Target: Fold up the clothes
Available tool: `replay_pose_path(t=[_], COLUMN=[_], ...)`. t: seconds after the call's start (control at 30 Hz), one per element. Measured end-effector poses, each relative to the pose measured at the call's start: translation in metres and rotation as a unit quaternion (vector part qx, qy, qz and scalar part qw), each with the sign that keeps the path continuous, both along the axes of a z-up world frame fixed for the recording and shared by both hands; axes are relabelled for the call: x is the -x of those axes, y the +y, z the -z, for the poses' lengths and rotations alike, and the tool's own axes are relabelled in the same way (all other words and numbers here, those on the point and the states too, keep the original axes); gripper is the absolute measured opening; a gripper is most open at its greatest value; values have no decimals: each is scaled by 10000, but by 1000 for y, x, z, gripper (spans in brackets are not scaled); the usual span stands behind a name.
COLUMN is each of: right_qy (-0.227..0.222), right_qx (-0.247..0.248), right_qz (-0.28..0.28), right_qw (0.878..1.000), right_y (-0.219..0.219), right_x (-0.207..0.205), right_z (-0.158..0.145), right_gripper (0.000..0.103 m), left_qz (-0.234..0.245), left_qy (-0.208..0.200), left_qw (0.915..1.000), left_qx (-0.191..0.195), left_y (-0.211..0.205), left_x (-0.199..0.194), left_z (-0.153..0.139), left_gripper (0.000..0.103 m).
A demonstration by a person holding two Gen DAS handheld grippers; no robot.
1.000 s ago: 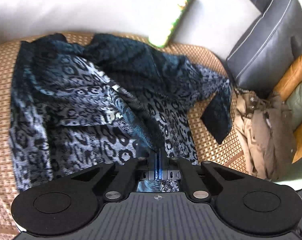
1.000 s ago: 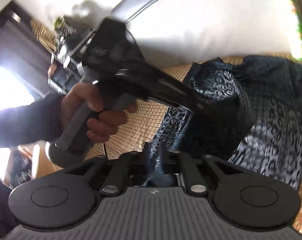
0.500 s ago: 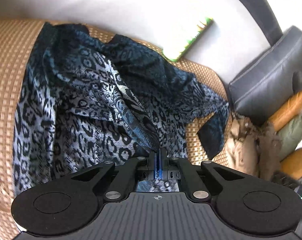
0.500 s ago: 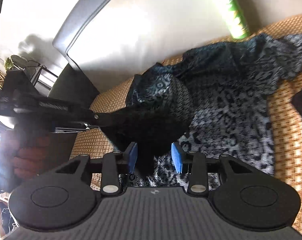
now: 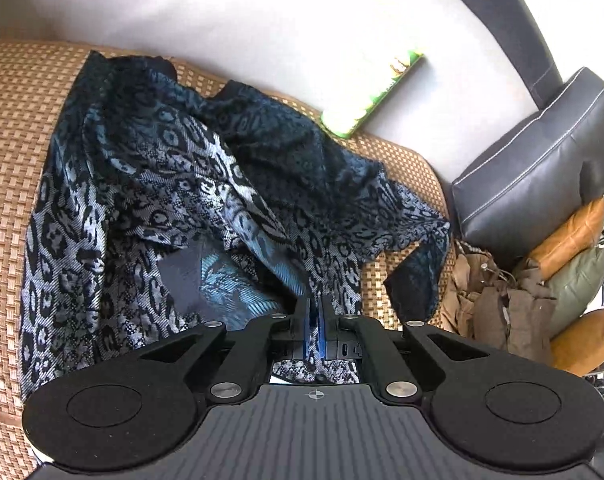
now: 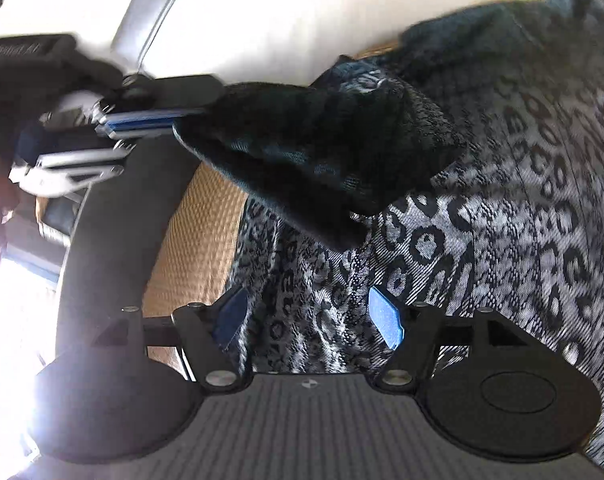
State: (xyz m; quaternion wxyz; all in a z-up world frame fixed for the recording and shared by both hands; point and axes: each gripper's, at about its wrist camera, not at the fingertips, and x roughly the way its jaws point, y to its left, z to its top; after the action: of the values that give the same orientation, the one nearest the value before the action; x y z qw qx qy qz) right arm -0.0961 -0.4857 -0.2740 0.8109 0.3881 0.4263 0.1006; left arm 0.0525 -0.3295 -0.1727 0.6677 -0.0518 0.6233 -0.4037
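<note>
Left gripper (image 5: 313,326) on leopard-print garment's (image 5: 142,200) lifted, folded-over corner

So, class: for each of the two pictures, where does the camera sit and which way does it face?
Left wrist: on the left gripper, facing down at the leopard-print garment it pinches.
Right wrist: on the right gripper, jaws opening over that garment; the other gripper shows.
Shared: the garment and woven mat.

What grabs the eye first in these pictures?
A grey-and-black leopard-print garment sprawls rumpled across a woven tan mat. The left gripper pinches a fold of it, its jaws opening, while the right gripper hovers over the cloth, jaws spreading. A green-edged book leans against the sofa back.
</note>
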Motion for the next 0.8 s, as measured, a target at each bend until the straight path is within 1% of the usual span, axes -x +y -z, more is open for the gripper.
replay_pose_path(t=[0.1, 0.17, 0.23, 0.27, 0.33, 0.4, 0.43, 0.47, 0.5, 0.53, 0.57, 0.63, 0.7, 0.73, 0.8], right_qy=[-68, -95, -42, 36, 157, 196, 187, 159, 127, 96, 49, -27, -30, 2, 123], right_qx=[10, 90, 208, 262, 353, 337, 317, 330, 365, 400, 445, 582, 666, 711, 786], right_qz=[166, 265, 347, 388, 513, 758, 938, 1096, 1197, 1297, 1338, 1207, 1011, 876, 554], right_qw=[9998, 9996, 9992, 9989, 9979, 9964, 9949, 9933, 9921, 9907, 9900, 9910, 9926, 9936, 9953], right_y=[-2, -7, -12, -15, -23, -34, -41, -46, -52, -58, -63, -72, -78, -79, -77], right_x=[10, 17, 20, 19, 19, 19, 20, 18, 15, 12, 6, -13, -35, -45, -63], right_z=[-6, -11, -11, -8, -5, -4, -4, -4, -6, -7, -9, -12, -11, -9, -3], right_gripper=[75, 76, 76, 76, 76, 76, 75, 75, 75, 75, 75, 75, 75, 75, 71], left_qz=[-2, 34, 70, 94, 167, 327, 447, 591, 735, 879, 1035, 1393, 1619, 1714, 1948], left_qy=[-18, -73, -130, -190, -422, -783, -949, -1090, -1244, -1399, -1607, -2154, -2573, -2725, -2939], left_qw=[10000, 10000, 9999, 9996, 9981, 9939, 9909, 9878, 9845, 9809, 9759, 9594, 9441, 9379, 9260], left_qx=[18, -32, -87, -162, -412, -711, -841, -944, -990, -1029, -1053, -1169, -1273, -1297, -1352], left_y=[1, 1, 2, 3, 7, 12, 13, 13, 13, 13, 12, 6, -1, -5, -16], left_x=[-1, 0, 1, 1, 4, 9, 12, 16, 22, 28, 35, 51, 62, 65, 72], left_z=[-3, -3, -2, -1, 3, 9, 12, 16, 20, 24, 28, 38, 52, 59, 73], left_gripper=[18, 18, 21, 22, 24, 24, 29, 34, 46, 56, 57, 59, 59, 59, 61])
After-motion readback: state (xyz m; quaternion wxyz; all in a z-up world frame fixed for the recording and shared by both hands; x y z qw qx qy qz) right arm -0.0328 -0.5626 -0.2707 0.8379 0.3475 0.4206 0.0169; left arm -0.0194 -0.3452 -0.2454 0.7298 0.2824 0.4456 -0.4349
